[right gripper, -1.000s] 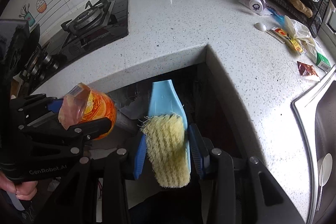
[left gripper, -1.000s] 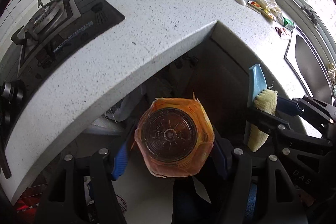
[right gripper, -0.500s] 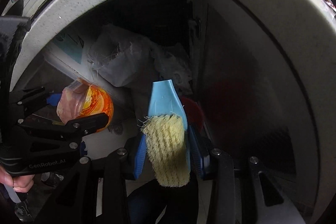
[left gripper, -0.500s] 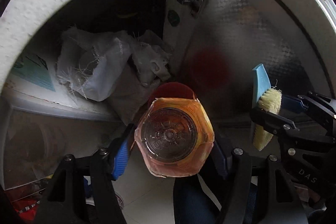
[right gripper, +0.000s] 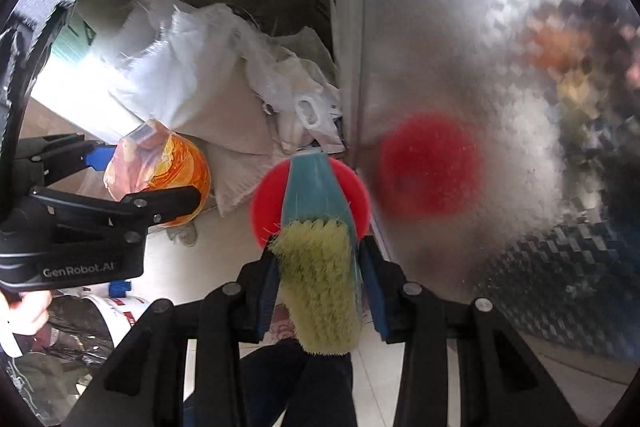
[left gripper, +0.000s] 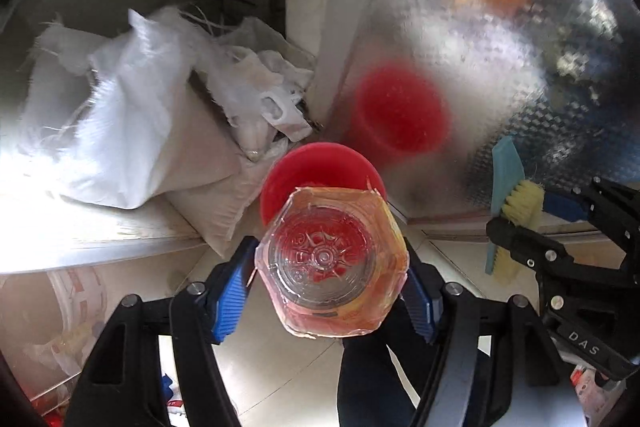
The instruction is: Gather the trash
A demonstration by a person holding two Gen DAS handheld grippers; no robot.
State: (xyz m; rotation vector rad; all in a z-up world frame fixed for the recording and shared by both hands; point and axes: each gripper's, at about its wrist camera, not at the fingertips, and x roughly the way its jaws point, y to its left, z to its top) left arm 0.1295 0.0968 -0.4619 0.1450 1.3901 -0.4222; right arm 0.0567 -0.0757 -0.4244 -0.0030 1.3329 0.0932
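Observation:
My left gripper is shut on a clear plastic jar with an orange label, seen bottom-first; the same jar shows at the left of the right wrist view. My right gripper is shut on a scrub brush with a blue back and yellow bristles, which also appears at the right in the left wrist view as the brush. A red bin stands on the floor right below both held things; its rim shows behind the brush.
White woven sacks and crumpled plastic bags fill an open cupboard on the left. A shiny patterned metal door on the right mirrors the bin. A white bucket stands at the lower left. Pale floor tiles lie below.
Both grippers have sunk from above the countertop to below its edge, down in front of the open cupboard. The red bin has come into view beneath them. Both grips are unchanged.

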